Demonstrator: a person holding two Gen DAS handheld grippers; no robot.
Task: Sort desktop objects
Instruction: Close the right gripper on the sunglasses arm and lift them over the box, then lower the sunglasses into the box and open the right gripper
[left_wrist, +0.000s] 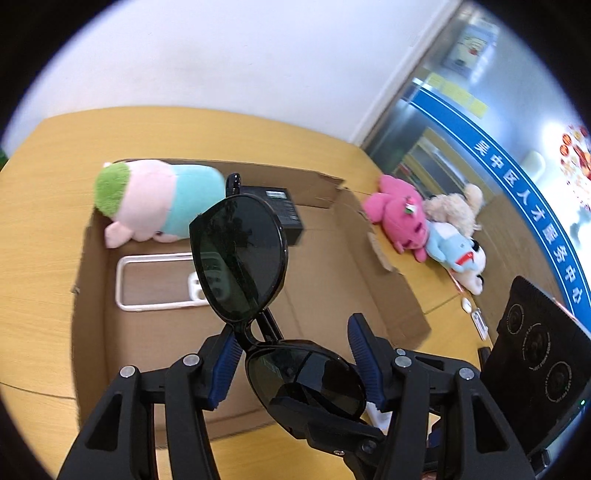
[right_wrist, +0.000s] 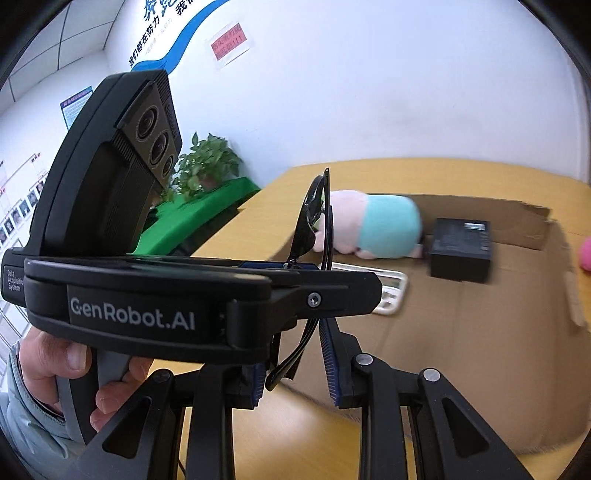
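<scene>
Black sunglasses (left_wrist: 240, 258) hang above an open cardboard box (left_wrist: 332, 266) on the wooden table. My left gripper (left_wrist: 295, 363) is shut on them, its blue pads pressing the rim of the lower lens while the other lens sticks up. In the right wrist view the sunglasses (right_wrist: 314, 221) show edge-on, and a temple arm runs down between the pads of my right gripper (right_wrist: 293, 371), which is shut on it. The left gripper's body (right_wrist: 147, 288), held by a person's hand (right_wrist: 55, 362), crosses in front.
Inside the box lie a green-pink-teal plush (left_wrist: 155, 199), a black case (left_wrist: 280, 210) and a white phone case (left_wrist: 155, 280). Pink (left_wrist: 399, 218), beige (left_wrist: 454, 206) and blue-white (left_wrist: 458, 258) plush toys lie on the table beside it. A potted plant (right_wrist: 207, 166) stands past the table's edge.
</scene>
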